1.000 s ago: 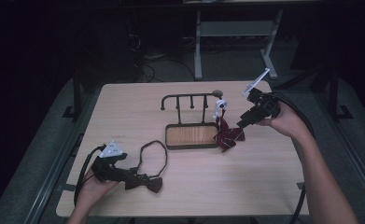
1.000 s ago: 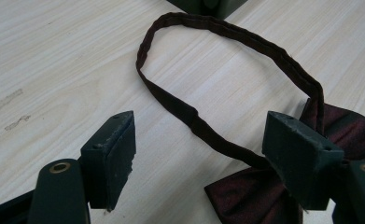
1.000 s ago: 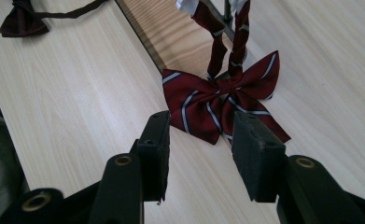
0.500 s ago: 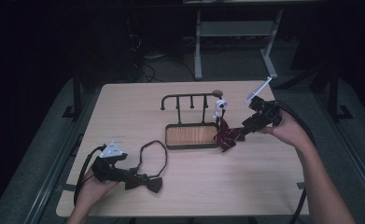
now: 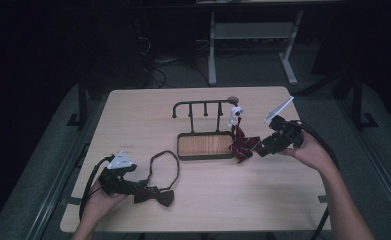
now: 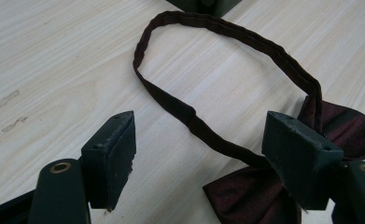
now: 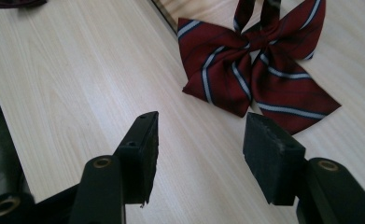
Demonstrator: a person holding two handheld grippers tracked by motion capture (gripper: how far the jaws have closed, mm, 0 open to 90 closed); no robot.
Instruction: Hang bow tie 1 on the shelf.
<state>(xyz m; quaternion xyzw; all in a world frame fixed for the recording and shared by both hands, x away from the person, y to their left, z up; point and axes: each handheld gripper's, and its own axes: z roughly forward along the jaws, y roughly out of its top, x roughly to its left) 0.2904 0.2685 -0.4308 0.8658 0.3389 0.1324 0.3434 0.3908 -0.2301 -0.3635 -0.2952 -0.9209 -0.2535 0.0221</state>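
Tongs on both sides stand spread with nothing pinched: the right tongs (image 7: 199, 154) hover just near of the striped bow tie (image 7: 259, 65), and the left tongs (image 6: 203, 154) sit over the dark bow tie (image 6: 259, 196), one jaw already resting against its knot. The likeliest slip, as I judge it, is on the right: that striped tie lies flat and thin on the table (image 5: 148, 115), so jaws closing from this low angle could push the cloth ahead of them or catch only a wing tip, and the tie would then dangle crookedly or drop. On the left, the dark tie's neck band (image 6: 227, 35) loops away toward the far side and could snag on the stand (image 5: 205, 145) if lifted carelessly. The striped tie is deep red with pale diagonal stripes, its wings fanned out, lying at the right end of the stand's wooden tray. A row of pegs (image 5: 203, 106) rises behind the tray.
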